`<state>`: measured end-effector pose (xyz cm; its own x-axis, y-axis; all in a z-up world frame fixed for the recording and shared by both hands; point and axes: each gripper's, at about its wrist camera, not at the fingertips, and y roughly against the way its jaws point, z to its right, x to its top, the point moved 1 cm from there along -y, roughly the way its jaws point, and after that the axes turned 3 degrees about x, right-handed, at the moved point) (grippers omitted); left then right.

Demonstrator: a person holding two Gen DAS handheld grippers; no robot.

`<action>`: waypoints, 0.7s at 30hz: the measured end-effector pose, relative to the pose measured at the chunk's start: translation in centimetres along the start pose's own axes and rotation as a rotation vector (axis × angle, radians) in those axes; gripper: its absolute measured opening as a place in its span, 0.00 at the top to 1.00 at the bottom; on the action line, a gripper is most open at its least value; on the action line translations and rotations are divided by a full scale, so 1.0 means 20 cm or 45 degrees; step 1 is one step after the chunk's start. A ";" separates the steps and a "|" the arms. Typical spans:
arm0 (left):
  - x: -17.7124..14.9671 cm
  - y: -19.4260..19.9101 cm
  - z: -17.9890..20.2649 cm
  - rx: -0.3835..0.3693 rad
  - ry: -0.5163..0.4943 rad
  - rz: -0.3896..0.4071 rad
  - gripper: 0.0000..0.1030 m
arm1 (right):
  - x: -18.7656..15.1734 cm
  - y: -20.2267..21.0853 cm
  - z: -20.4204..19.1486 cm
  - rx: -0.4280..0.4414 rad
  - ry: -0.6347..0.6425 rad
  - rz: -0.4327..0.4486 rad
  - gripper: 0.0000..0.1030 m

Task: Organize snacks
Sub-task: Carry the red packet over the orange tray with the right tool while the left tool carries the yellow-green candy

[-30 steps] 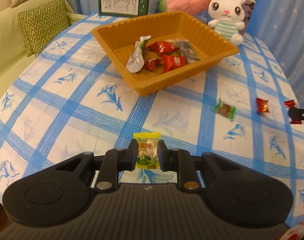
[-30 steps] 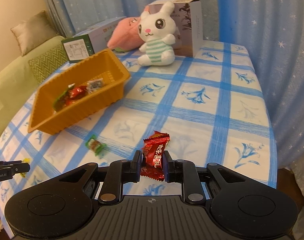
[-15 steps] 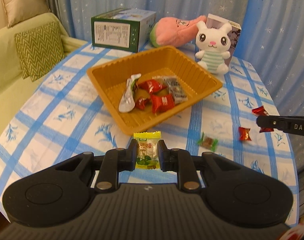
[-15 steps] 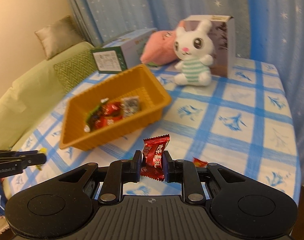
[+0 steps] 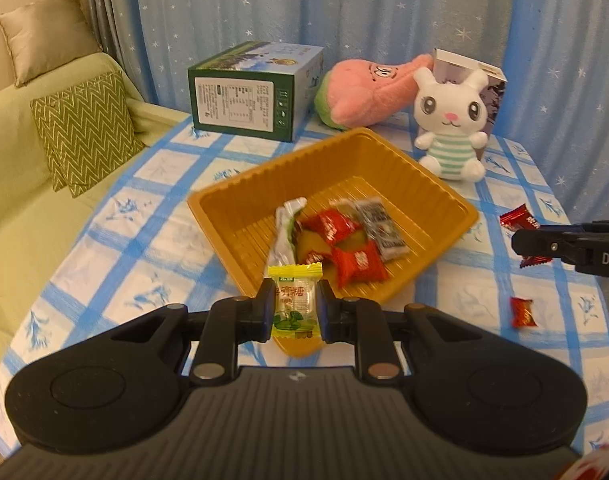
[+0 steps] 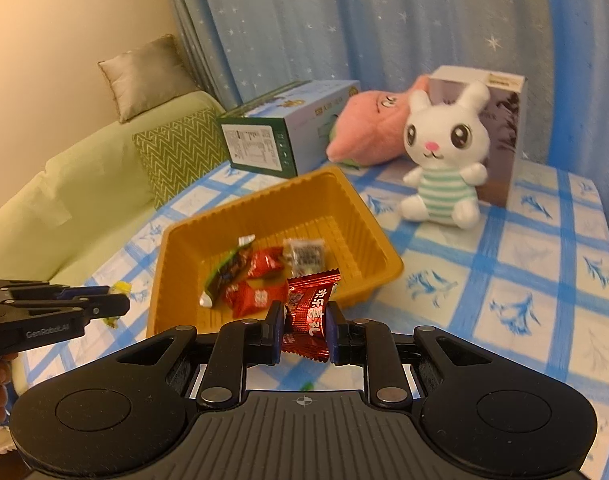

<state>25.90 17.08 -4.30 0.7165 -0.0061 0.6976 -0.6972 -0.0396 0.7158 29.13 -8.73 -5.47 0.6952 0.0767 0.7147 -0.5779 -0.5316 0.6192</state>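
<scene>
The yellow candy (image 5: 294, 301) sits upright between the fingers of the left gripper (image 5: 294, 312), which are clamped on its sides, and it hangs in front of the near corner of the orange tray (image 5: 240, 216). The red candy (image 6: 307, 317) is pinched the same way by the right gripper (image 6: 304, 330), held level just before the tray's near rim (image 6: 160, 280). Inside the tray lie several wrapped sweets: red ones (image 5: 358, 266), a silver-and-green wrapper (image 5: 282, 236) and a dark packet (image 5: 380, 226). The left wrist view shows the right gripper from the side at the right edge, its red candy poking out above and below the fingers, and one small red sweet (image 5: 522, 312) lying loose on the blue checked tablecloth (image 5: 152, 248); the right wrist view does not show that sweet. The right wrist view shows the left gripper entering from the left, a sliver of yellow wrapper at its tip. Behind the tray stand a green box (image 5: 256, 92), a pink plush (image 5: 364, 94), a white rabbit toy (image 5: 450, 120) and a sofa (image 5: 20, 184).
</scene>
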 end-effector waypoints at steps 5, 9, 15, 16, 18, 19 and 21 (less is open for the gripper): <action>0.08 -0.09 -0.05 0.015 -0.007 0.004 0.81 | 0.07 -0.07 -0.02 0.001 0.025 0.008 0.79; 0.14 -0.16 -0.08 0.016 -0.021 0.010 0.81 | 0.12 -0.13 -0.02 -0.006 0.025 0.009 0.79; 0.21 -0.27 -0.11 0.025 -0.033 0.002 0.81 | 0.18 -0.21 -0.02 -0.022 0.027 0.012 0.79; 0.22 -0.29 -0.11 0.023 -0.034 -0.002 0.81 | 0.19 -0.23 -0.02 -0.025 0.027 0.009 0.79; 0.24 -0.33 -0.12 0.021 -0.033 -0.012 0.81 | 0.21 -0.26 -0.02 -0.030 0.025 0.004 0.79; 0.25 -0.35 -0.12 0.023 -0.036 -0.018 0.81 | 0.21 -0.27 -0.02 -0.031 0.024 0.001 0.79; 0.26 -0.39 -0.11 0.026 -0.042 -0.026 0.81 | 0.22 -0.30 -0.02 -0.034 0.022 -0.003 0.79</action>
<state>34.96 19.62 -6.21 0.7312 -0.0384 0.6811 -0.6821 -0.0604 0.7288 35.51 -4.90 -5.90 0.6892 0.0925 0.7187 -0.5877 -0.5088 0.6290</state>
